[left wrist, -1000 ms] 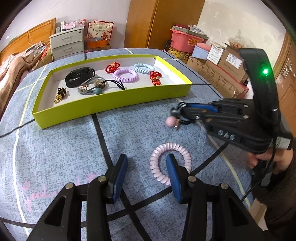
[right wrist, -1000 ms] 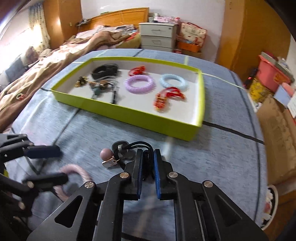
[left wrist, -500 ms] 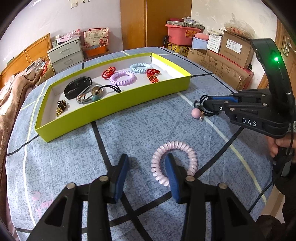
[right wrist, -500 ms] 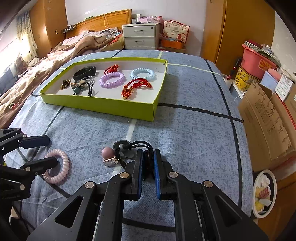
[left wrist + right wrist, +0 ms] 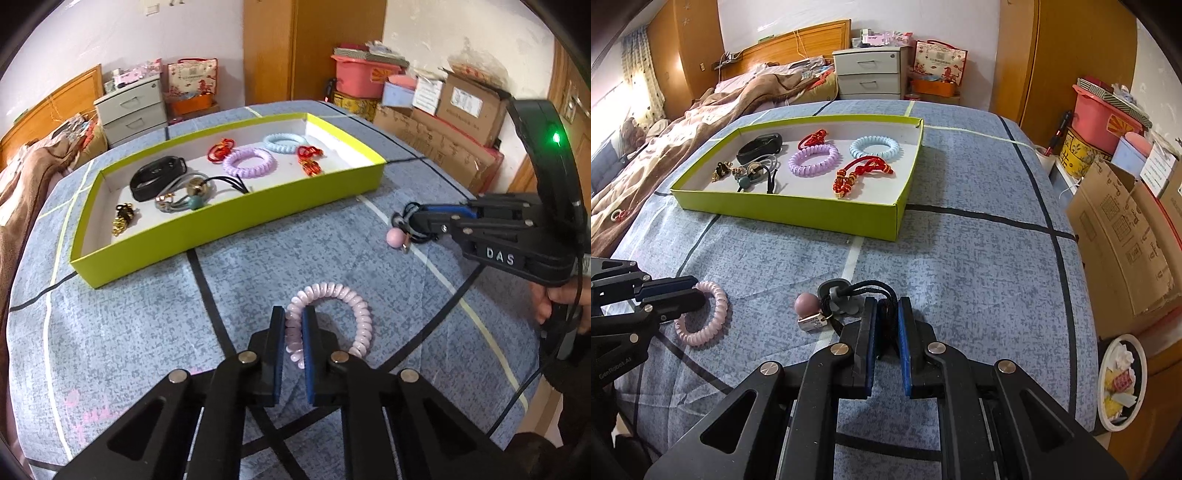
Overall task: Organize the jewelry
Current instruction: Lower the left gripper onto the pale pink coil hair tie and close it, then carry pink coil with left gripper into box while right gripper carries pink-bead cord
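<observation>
A pink coil hair tie (image 5: 354, 310) lies on the blue bedspread close in front of me. My left gripper (image 5: 293, 314) has its jaws closing on the coil's left side, and the pads press on it. In the right wrist view the same coil (image 5: 709, 325) sits at the left gripper's (image 5: 696, 290) tips. My right gripper (image 5: 886, 302) is shut on a black cord hair tie with a pink bead (image 5: 807, 303), held just over the bedspread. The right gripper (image 5: 402, 218) and the bead (image 5: 395, 236) also show at the right of the left wrist view.
A lime-green tray (image 5: 229, 218) farther back holds a lilac coil (image 5: 250, 162), a blue coil (image 5: 284, 142), red knots, a black band (image 5: 157, 177) and other pieces. Cardboard boxes (image 5: 1126, 236) stand past the bed's right edge. A brown blanket (image 5: 683, 133) lies left.
The left jaws have gone from wide apart to closed on the pink coil's left side. The right gripper with the black hair tie drifted a little to the right, then held still.
</observation>
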A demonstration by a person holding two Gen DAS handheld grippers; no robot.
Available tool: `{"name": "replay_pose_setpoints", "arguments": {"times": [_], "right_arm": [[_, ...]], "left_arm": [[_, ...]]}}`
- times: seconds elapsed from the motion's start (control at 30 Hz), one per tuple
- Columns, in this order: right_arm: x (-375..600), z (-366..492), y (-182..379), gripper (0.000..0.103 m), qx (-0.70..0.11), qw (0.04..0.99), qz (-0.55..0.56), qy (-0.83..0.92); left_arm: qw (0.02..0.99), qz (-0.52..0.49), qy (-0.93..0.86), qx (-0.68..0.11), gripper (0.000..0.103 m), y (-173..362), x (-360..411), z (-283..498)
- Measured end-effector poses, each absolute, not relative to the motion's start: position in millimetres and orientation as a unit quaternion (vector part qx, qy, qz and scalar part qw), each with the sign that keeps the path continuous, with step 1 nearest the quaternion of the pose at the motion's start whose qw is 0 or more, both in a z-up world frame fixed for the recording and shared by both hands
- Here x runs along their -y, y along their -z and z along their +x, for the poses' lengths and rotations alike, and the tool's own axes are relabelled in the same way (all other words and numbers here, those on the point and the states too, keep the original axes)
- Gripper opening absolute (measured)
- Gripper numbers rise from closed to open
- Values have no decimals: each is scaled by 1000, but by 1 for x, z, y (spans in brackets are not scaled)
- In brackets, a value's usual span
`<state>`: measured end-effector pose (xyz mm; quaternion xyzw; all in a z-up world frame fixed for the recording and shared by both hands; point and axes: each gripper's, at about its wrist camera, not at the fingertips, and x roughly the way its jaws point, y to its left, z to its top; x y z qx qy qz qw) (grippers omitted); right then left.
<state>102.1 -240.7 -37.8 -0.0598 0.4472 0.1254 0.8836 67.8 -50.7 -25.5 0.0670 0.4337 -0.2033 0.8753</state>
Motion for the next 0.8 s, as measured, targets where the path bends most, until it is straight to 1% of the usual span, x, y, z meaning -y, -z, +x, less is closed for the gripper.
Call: {"name": "replay_pose_setpoints", "arguments": {"times": [0.8], "right_arm": [[233, 88, 0, 10, -388, 909, -32, -147]], "left_arm": [[899, 11, 168, -405, 9, 3, 13, 75]]}}
